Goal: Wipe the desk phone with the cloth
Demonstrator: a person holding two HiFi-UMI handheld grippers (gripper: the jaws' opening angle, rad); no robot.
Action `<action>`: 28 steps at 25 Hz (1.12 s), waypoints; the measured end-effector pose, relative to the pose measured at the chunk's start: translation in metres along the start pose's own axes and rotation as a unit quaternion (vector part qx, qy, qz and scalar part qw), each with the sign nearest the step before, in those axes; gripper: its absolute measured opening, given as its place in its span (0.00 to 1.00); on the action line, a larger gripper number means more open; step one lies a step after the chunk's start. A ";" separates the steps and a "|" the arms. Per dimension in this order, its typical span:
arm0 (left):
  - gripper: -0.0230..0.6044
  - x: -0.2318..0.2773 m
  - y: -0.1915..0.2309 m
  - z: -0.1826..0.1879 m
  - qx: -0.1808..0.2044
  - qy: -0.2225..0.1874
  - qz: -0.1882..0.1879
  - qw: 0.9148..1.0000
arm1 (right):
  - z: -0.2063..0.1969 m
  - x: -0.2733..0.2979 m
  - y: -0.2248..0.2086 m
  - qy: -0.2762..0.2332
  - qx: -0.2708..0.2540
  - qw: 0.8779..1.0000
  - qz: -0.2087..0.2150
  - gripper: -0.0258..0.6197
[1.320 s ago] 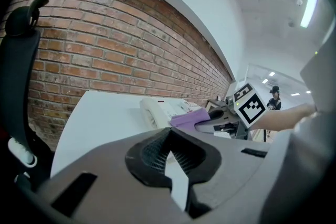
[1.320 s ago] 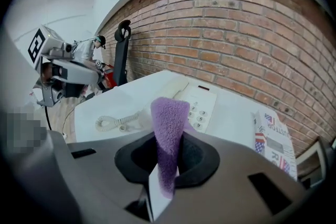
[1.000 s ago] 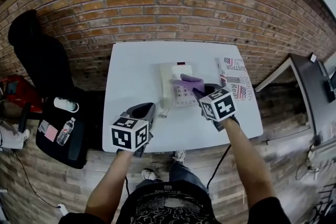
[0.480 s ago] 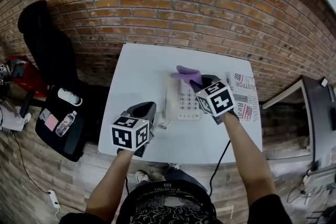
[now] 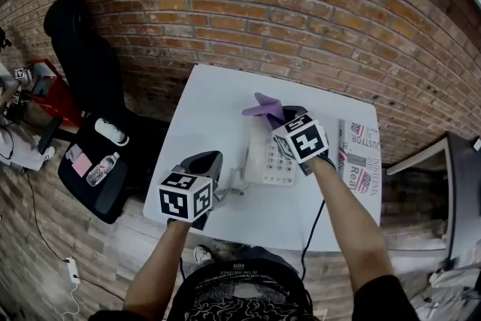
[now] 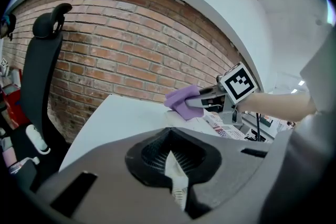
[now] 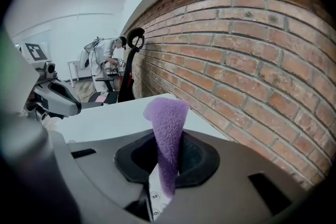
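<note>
Purple cloth (image 5: 264, 109), seemingly over desk phone (image 5: 272, 162)

Black chair (image 5: 84, 56), brick wall (image 5: 301, 7), printed paper (image 5: 361, 155) on white table (image 5: 214, 105).

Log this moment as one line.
right gripper: shut on cloth, over far end of phone | left gripper: shut, beside phone

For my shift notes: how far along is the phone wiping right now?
Done: the cloth is picked up, clamped in the right gripper. In hand: it sits at the desk phone's far end. Remaining: whether the keypad got wiped can't be told; the left gripper is off the phone.
</note>
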State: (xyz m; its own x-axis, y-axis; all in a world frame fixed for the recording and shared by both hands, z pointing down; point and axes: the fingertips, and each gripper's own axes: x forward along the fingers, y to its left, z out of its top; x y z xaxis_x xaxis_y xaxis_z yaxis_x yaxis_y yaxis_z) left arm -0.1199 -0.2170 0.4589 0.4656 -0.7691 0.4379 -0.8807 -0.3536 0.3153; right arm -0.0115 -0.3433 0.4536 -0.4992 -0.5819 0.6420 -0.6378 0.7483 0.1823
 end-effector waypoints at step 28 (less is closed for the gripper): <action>0.05 -0.020 -0.007 -0.025 0.013 0.020 -0.037 0.999 | -0.041 -0.005 0.075 0.032 0.021 0.999 0.028 0.11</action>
State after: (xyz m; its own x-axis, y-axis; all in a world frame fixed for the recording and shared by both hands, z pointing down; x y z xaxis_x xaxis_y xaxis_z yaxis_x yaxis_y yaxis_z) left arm -0.1210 -0.1854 0.4691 0.5322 -0.7191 0.4468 -0.8454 -0.4230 0.3262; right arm -0.0321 -0.2713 0.4947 -0.4972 -0.5165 0.6972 -0.6340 0.7648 0.1145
